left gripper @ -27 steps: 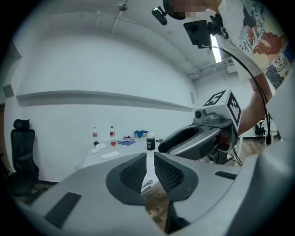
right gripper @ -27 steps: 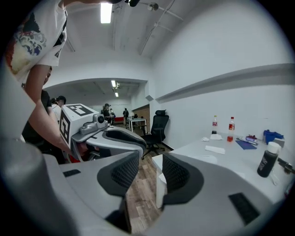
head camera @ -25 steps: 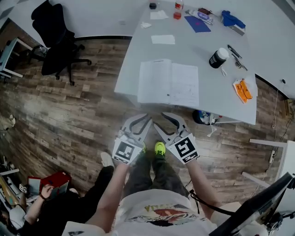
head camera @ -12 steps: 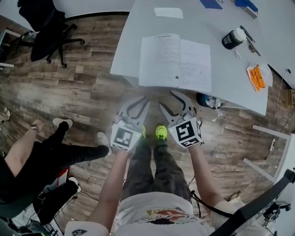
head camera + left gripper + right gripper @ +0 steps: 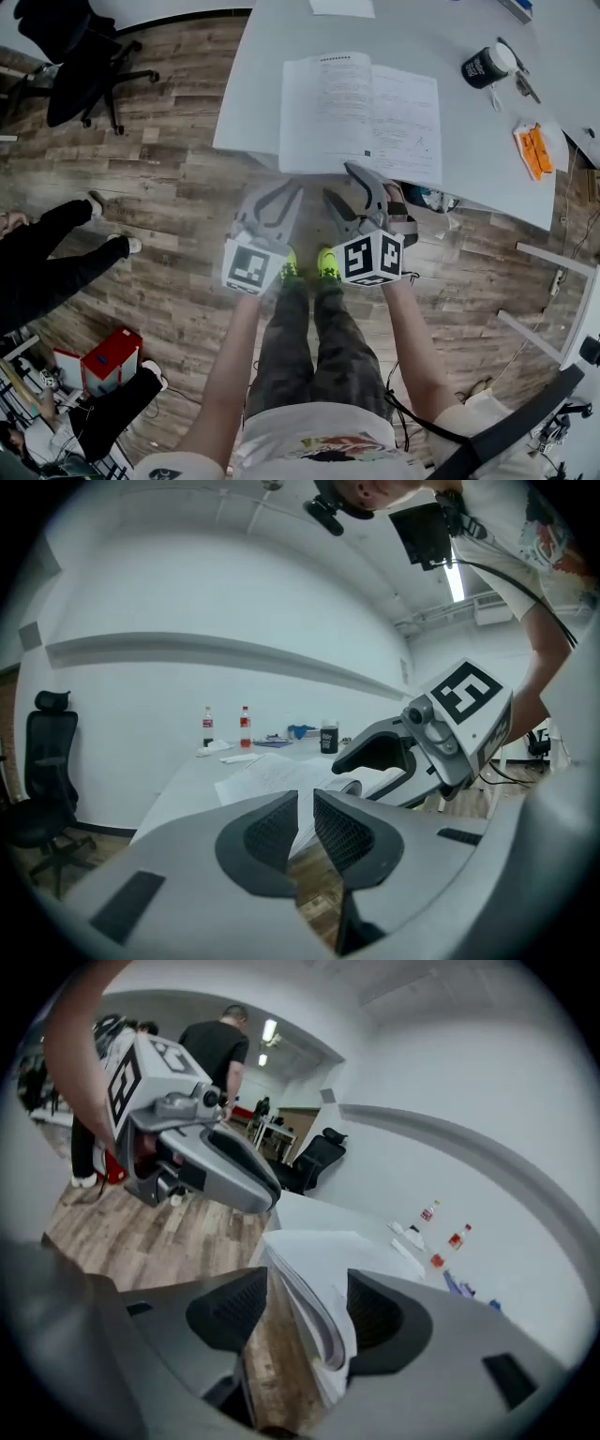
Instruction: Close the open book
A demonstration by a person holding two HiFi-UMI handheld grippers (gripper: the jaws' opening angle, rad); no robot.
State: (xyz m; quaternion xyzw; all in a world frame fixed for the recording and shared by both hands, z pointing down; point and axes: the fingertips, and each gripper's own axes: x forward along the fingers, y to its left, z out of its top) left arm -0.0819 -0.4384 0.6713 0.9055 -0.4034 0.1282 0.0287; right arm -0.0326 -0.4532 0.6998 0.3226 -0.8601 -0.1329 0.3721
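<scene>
The open book (image 5: 361, 112) lies flat on the white table (image 5: 272, 56), its near edge at the table's front edge. My right gripper (image 5: 339, 183) sits just before that edge, rolled on its side, and its jaws are opening. In the right gripper view the book's (image 5: 309, 1269) page edges run between the two pads of the right gripper (image 5: 307, 1302) without being pressed. My left gripper (image 5: 296, 186) hangs beside it over the floor, left of the book's corner. The left gripper (image 5: 306, 803) shows only a thin slit between its pads, nothing in it, and the book (image 5: 281, 775) lies beyond.
A black cup with a white lid (image 5: 489, 66) and an orange object (image 5: 534, 150) stand on the table's right side. Two bottles (image 5: 246, 726) are at its far end. A black office chair (image 5: 66, 47) and a person's legs (image 5: 56, 253) are on the wooden floor, left.
Both grippers have sunk and come up to the table's front edge. The right gripper has rolled onto its side and its jaws have spread wider.
</scene>
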